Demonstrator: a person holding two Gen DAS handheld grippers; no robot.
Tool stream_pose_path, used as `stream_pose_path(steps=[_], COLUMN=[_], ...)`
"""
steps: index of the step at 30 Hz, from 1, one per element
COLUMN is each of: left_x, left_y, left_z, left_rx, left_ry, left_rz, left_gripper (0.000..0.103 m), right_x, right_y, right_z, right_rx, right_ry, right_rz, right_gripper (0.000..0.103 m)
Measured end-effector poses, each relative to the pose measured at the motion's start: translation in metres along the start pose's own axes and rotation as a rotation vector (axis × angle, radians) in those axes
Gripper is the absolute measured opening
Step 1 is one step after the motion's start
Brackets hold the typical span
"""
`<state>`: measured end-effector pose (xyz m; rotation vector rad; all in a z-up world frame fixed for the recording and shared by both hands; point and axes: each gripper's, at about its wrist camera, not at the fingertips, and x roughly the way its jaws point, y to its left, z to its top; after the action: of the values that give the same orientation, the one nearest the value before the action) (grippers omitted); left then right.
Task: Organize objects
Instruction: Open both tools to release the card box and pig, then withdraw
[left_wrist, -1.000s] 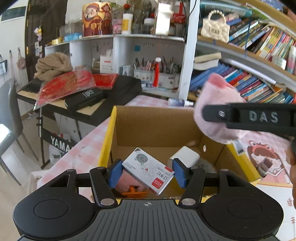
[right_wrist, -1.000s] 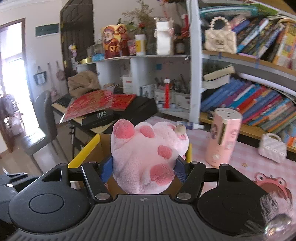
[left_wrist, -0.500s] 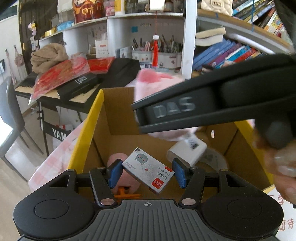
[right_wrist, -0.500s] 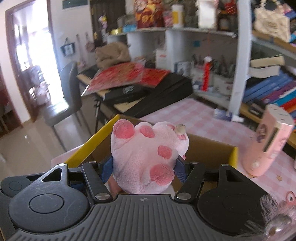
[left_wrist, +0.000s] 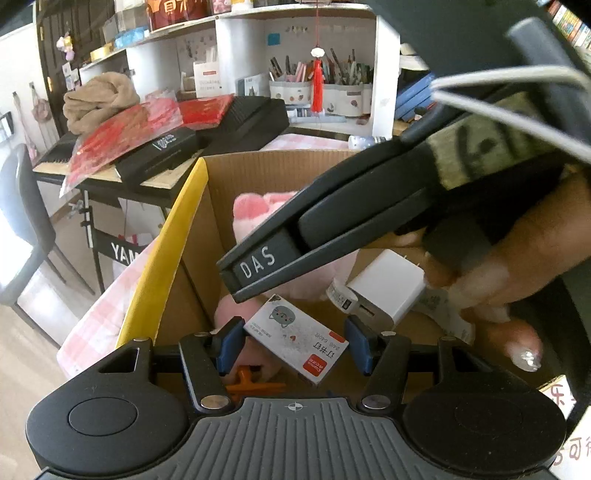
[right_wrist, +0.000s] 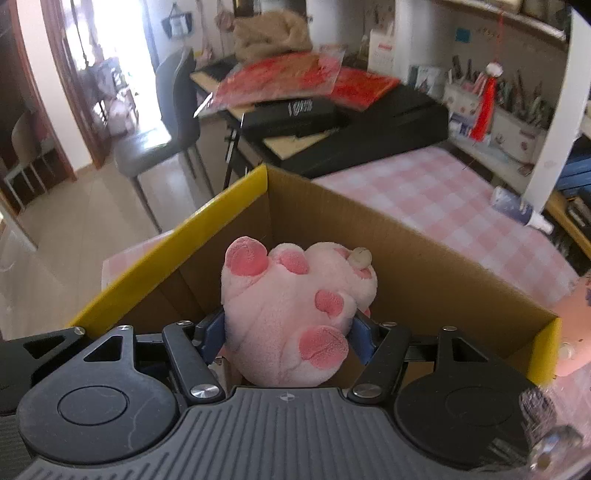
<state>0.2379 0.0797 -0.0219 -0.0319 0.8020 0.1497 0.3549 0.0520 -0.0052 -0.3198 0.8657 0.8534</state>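
My left gripper (left_wrist: 293, 343) is shut on a small white staple box (left_wrist: 299, 339) with a cat picture and a red label, held tilted just above the inside of an open cardboard box (left_wrist: 177, 236) with yellow flaps. My right gripper (right_wrist: 288, 339) is shut on a pink plush paw (right_wrist: 291, 314) and holds it inside the same cardboard box (right_wrist: 166, 273) near its far left corner. In the left wrist view the right gripper's black body crosses above the staple box, with the plush paw (left_wrist: 255, 210) showing behind it.
A white charger (left_wrist: 388, 288), an orange clip (left_wrist: 251, 384) and another pink soft item (left_wrist: 236, 314) lie in the box. A hand (left_wrist: 517, 288) grips the right tool. Beyond are a pink checked tablecloth (right_wrist: 443, 199), a cluttered keyboard stand (right_wrist: 332, 118), a grey chair (right_wrist: 162, 136) and shelves.
The right gripper has carried the plush paw over the box's rim and down inside it, crossing in front of the left camera. The left gripper dipped a little toward the box, still holding the staple box.
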Motion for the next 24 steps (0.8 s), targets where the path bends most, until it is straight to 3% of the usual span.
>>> stream_pose_path(steps=[12, 19, 24], left_x=[0.003, -0.009, -0.023], left_y=[0.001, 0.001, 0.003], left_z=[0.001, 0.001, 0.001], left_rx=[-0.020, -0.023, -0.032], left_ry=[0.008, -0.043, -0.089], left_rz=[-0.006, -0.014, -0.008], left_gripper=[0.060, 0.064, 0.078], right_x=[0.017, 0.001, -0.022], right_y=[-0.013, -0.016, -0.012], right_z=[-0.004, -0.004, -0.006], right_rx=[0.076, 0.107, 0.125], right_ry=[0.083, 0.032, -0.036], right_rz=[0.023, -0.004, -0.023], right_gripper=[0.070, 0.086, 0.087])
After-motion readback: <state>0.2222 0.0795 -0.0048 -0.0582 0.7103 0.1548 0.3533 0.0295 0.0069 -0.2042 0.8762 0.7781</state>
